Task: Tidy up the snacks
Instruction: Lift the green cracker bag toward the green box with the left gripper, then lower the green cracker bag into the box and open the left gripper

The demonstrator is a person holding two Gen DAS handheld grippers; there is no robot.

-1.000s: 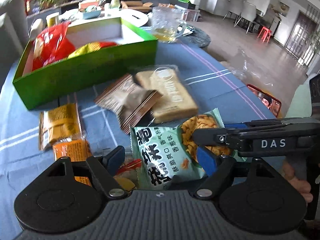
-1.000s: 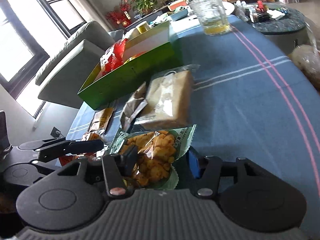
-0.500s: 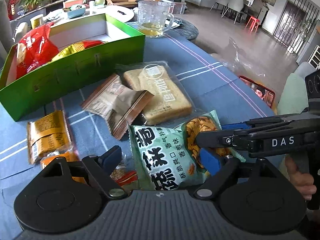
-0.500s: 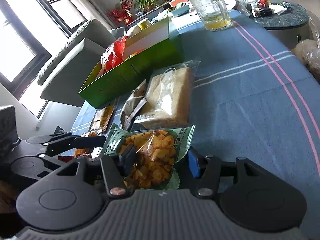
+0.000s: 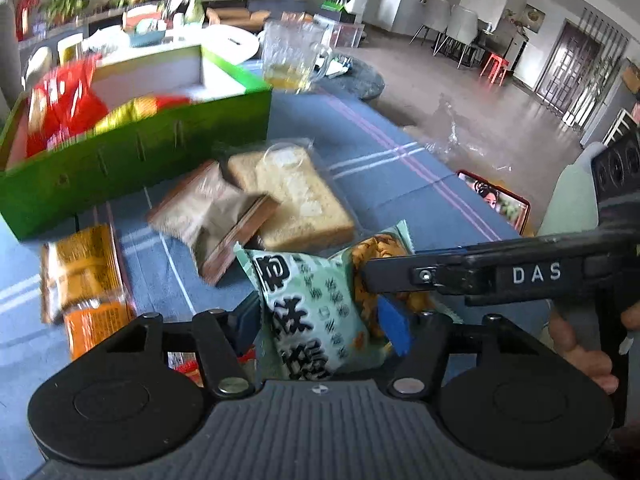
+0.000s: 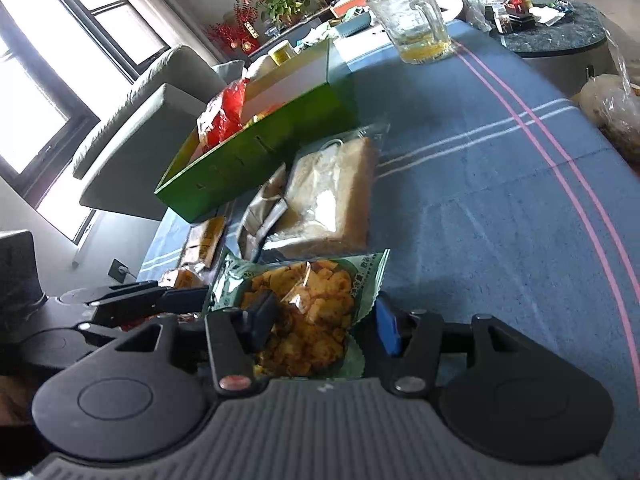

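A green snack bag (image 5: 308, 304) of orange crisps lies on the blue tablecloth, nearest to me of the loose snacks. My left gripper (image 5: 320, 324) is closing on its printed end; the bag sits bunched between the pads. My right gripper (image 6: 322, 322) is shut on the bag's clear end (image 6: 308, 308). Its finger (image 5: 460, 276) reaches in from the right in the left wrist view. The green box (image 5: 140, 160) stands at the back left and holds red and yellow packets (image 5: 68, 100).
A wrapped bread slice (image 5: 296, 200), a brown wrapper (image 5: 212, 216) and orange packets (image 5: 80, 264) lie between the bag and the box. A glass mug (image 5: 292, 60) stands behind the box. A phone (image 5: 496, 200) rests at the table's right edge.
The left jaws, wide apart before, have drawn in onto the green bag, which now stands crumpled and higher between them. The right gripper has kept its hold and place.
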